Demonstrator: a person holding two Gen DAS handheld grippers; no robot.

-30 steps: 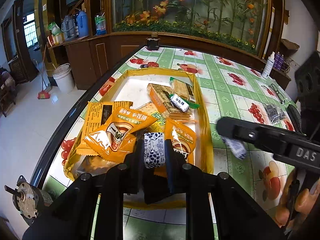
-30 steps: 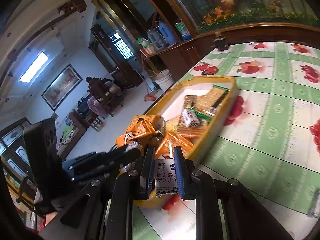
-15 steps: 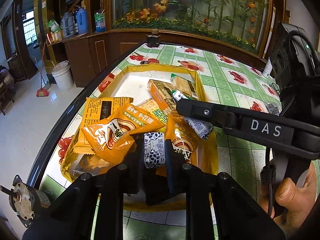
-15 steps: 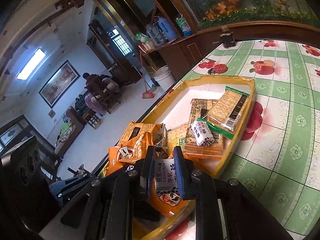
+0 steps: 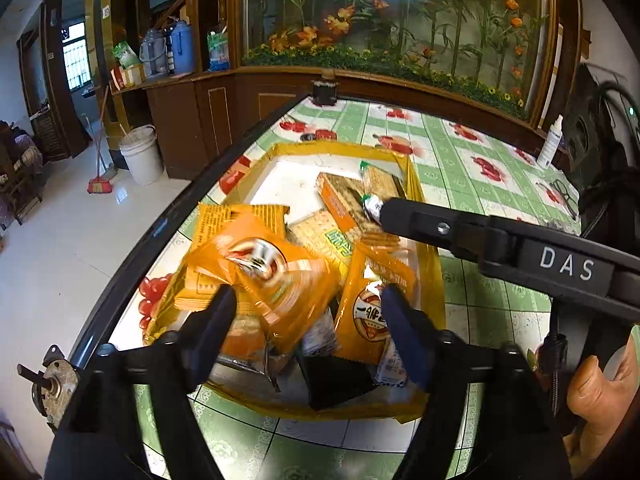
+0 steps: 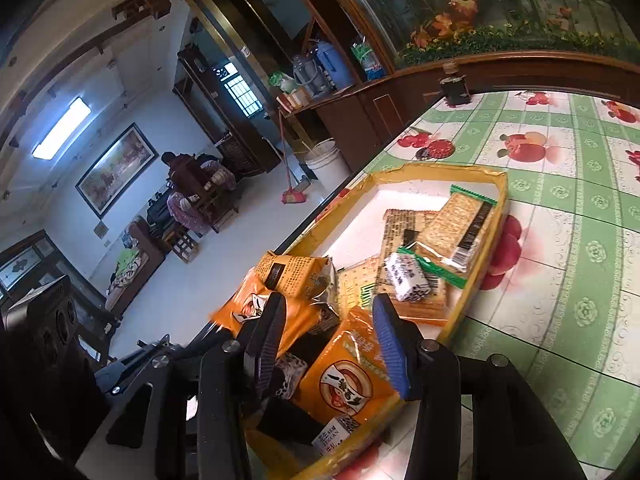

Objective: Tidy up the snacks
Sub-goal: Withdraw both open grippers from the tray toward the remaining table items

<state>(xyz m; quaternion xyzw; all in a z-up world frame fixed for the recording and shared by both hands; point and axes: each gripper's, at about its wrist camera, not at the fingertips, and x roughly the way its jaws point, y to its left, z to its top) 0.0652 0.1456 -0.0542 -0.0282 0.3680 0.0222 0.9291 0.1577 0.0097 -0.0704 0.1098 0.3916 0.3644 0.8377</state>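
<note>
Both grippers are hanging over the near end of the shallow yellow cardboard tray [image 5: 414, 168] on the green-checked fruit-print tablecloth [image 5: 460, 152], because that is where the snacks are being gathered. The left gripper [image 5: 308, 312] is opening; its jaws are standing wide apart with nothing pressed between them, and a small white-and-black wrapped candy [image 5: 318, 336] is lying below them in the tray's near end, apparently just let go. The right gripper [image 6: 328, 332] is opening too, its blue-padded jaws apart and bare, above an orange foil snack packet with a round red-and-white logo [image 6: 348, 384] in the same end; a second small white candy [image 6: 334, 434] is lying near the tray's near edge. Toward the tray's far end, flat cracker packs [image 6: 456, 220] are stacked with another white wrapped candy [image 6: 404, 276] on top. The far end of the tray is showing bare white floor, so judging by this, room remains for further items.
</note>
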